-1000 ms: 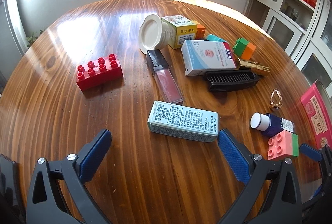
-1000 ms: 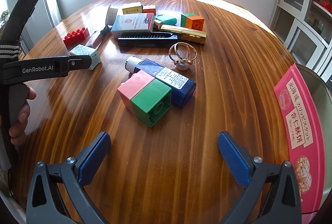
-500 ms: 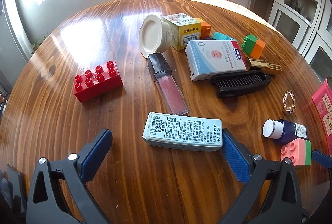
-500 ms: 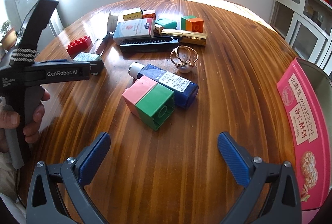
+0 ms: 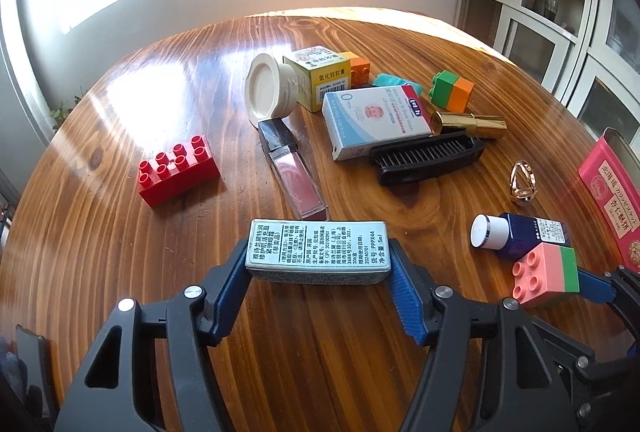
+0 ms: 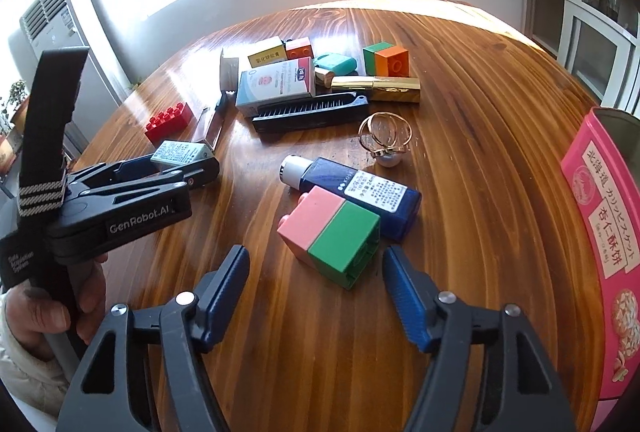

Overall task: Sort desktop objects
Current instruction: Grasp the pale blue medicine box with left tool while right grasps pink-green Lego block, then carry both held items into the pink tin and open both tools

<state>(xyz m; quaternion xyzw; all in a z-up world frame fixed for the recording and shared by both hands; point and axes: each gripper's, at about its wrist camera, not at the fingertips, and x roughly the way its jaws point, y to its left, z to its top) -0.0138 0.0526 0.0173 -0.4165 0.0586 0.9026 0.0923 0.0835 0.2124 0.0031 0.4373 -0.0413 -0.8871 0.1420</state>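
A pale teal carton (image 5: 316, 250) printed with small text lies crosswise between my left gripper's (image 5: 318, 278) blue pads. The jaws are closing and both pads touch its short ends. The right wrist view shows that carton (image 6: 180, 152) at the left gripper's tips, low over the wooden table (image 6: 480, 152). A pink-and-green brick (image 6: 332, 232) lies just ahead of my right gripper (image 6: 316, 270), its near corner between the tips. Those jaws are closing too, with a gap left beside the pink end. A navy bottle (image 6: 360, 192) with a white cap rests against the brick's far side.
Farther back lie a red brick (image 5: 178, 170), lip gloss (image 5: 296, 176), white jar (image 5: 268, 92), yellow box (image 5: 320, 76), baby-wash box (image 5: 372, 116), black comb (image 5: 428, 154), gold tube (image 5: 468, 122), green-orange brick (image 5: 452, 90) and gold ring (image 6: 384, 136). A pink tin (image 6: 600, 232) stands at the right edge.
Both grippers' jaws have narrowed from wide open. The left one now has the teal carton between its pads. The right one has edged up to the pink-and-green brick.
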